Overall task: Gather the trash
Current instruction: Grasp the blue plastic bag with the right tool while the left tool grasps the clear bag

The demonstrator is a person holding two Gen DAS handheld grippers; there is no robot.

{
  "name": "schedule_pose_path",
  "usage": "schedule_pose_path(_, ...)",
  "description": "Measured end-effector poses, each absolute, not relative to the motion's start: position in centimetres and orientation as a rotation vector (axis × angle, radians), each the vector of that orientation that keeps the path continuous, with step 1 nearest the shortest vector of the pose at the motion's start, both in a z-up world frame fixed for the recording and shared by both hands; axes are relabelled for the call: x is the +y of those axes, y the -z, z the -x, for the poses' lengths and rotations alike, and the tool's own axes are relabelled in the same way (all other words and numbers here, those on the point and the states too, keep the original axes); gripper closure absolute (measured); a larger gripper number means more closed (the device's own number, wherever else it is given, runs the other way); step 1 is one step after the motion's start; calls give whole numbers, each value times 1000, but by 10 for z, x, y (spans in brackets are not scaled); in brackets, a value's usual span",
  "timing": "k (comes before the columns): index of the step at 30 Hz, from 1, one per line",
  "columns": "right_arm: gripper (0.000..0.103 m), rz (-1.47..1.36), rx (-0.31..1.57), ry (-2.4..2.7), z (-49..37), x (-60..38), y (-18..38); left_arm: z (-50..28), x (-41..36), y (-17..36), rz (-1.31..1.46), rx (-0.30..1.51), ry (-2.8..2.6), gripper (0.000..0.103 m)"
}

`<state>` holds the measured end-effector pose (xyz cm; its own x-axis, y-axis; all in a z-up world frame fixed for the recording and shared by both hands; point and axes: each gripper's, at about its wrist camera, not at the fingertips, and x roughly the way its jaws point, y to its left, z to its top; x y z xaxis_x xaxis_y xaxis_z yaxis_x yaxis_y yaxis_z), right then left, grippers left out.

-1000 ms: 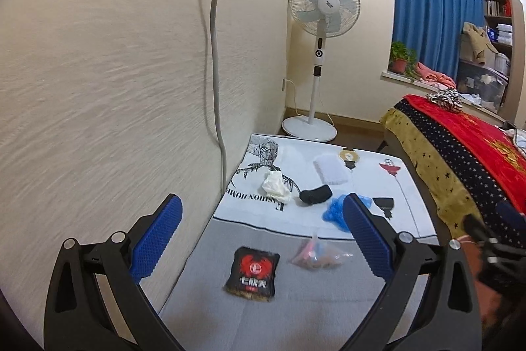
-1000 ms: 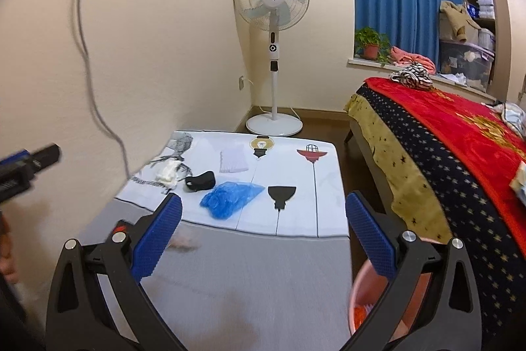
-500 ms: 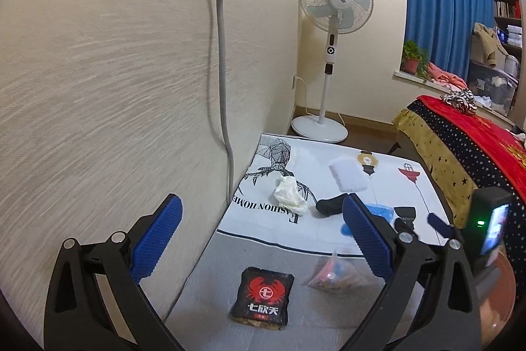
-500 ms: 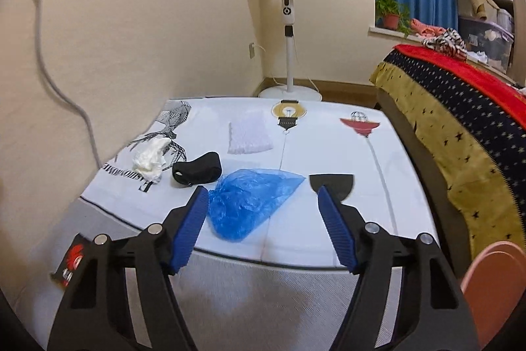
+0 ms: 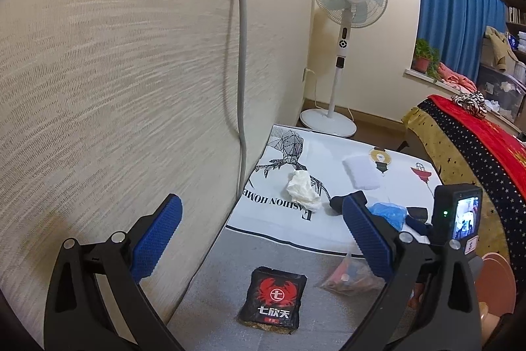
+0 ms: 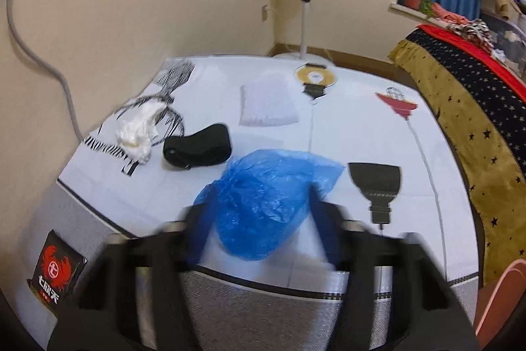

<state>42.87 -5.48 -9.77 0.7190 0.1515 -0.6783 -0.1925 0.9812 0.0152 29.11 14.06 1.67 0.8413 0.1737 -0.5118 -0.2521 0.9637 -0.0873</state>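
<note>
We straddle the blue plastic bag [image 6: 263, 206] on the tabletop [image 6: 345, 134] with right tongs [image 6: 259, 239], blurred, part spread, not pinching yet. Left tongs [image 5: 263, 239] hang wide apart over the black snack packet [image 5: 273, 298], likely next.

On the table [image 6: 345, 137], tissue [image 6: 136, 134] lies left of pouch [image 6: 197, 150], bag [image 6: 266, 203] nearest.

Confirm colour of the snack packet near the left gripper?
Black snack packet with a red crab logo; clearest in left wrist view.
</note>
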Motion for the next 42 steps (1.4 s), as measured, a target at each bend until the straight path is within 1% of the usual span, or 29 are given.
schedule_pose_path(2,98,54,759,-194,-430,-55,100,-291,140,-16,152,526,-224,8)
schedule_pose_path(3,103,44,764,-194,-431,-56,101,-291,139,-15,148,524,-224,8)
schedule_pose_path(11,103,12,666,-165,-414,-74,81,-290,135,-15,123,515,-217,8)
schedule_pose_path(15,103,6,628,-155,-388,-98,41,-288,130,-14,124,495,-190,8)
schedule_pose_path(20,103,50,608,-118,-321,-147,-19,-282,110,-12,133,459,-79,8)
schedule_pose_path(25,103,48,633,-17,-238,-210,-50,-282,67,1,90,470,36,8)
schedule_pose_path(29,103,-33,660,74,-193,-249,-53,-290,42,20,106,524,111,8)
schedule_pose_path(32,103,-101,639,118,-175,-270,-51,-302,26,38,83,551,106,8)
schedule_pose_path(36,103,-110,611,126,-179,-279,-46,-314,10,63,57,586,103,8)
schedule_pose_path(42,103,-176,669,131,-190,-296,-34,-329,7,86,25,637,79,8)
